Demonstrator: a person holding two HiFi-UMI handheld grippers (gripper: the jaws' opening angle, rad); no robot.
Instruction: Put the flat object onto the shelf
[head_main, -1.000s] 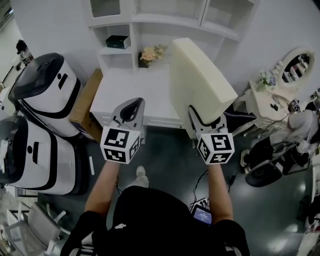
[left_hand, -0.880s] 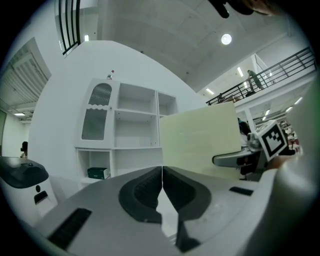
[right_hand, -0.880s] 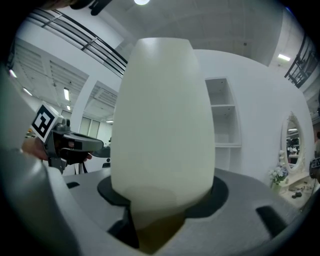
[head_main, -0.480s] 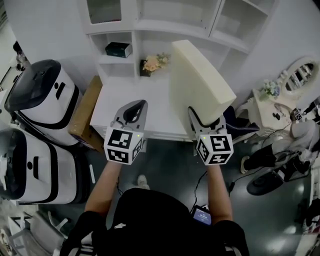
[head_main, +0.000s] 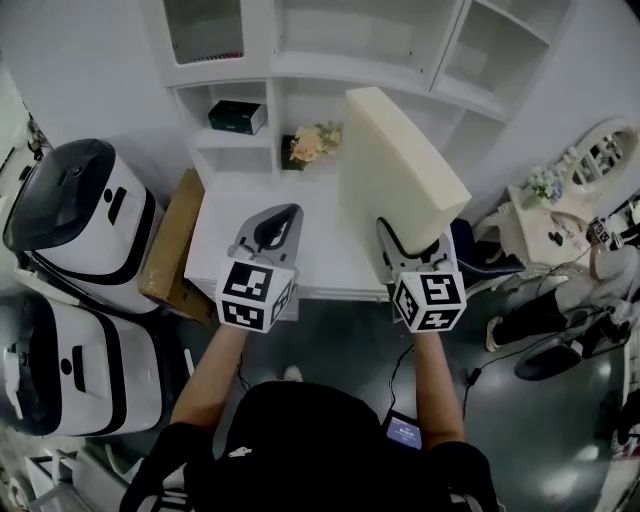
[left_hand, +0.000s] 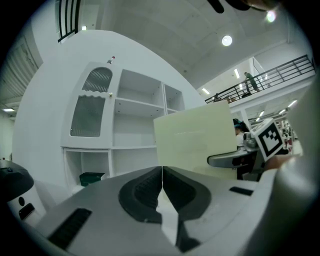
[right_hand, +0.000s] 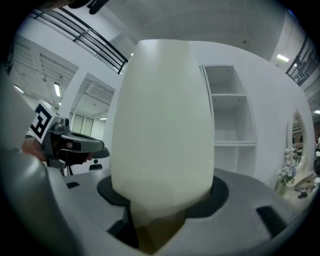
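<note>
Head view: the left gripper (head_main: 280, 215) has its jaws pressed together, with nothing in them. The right gripper (head_main: 405, 240) clamps the lower edge of the slab (head_main: 395, 160), which rises on edge from its jaws in front of the shelf (head_main: 330, 75).

Left gripper view: the jaws meet. The slab (left_hand: 195, 142) stands ahead and to their right, with the shelf (left_hand: 135, 130) beyond.

Right gripper view: the slab (right_hand: 162, 125) fills the gap between the jaws, and both press on it. The shelf (right_hand: 227, 120) lies ahead to the right.
</note>
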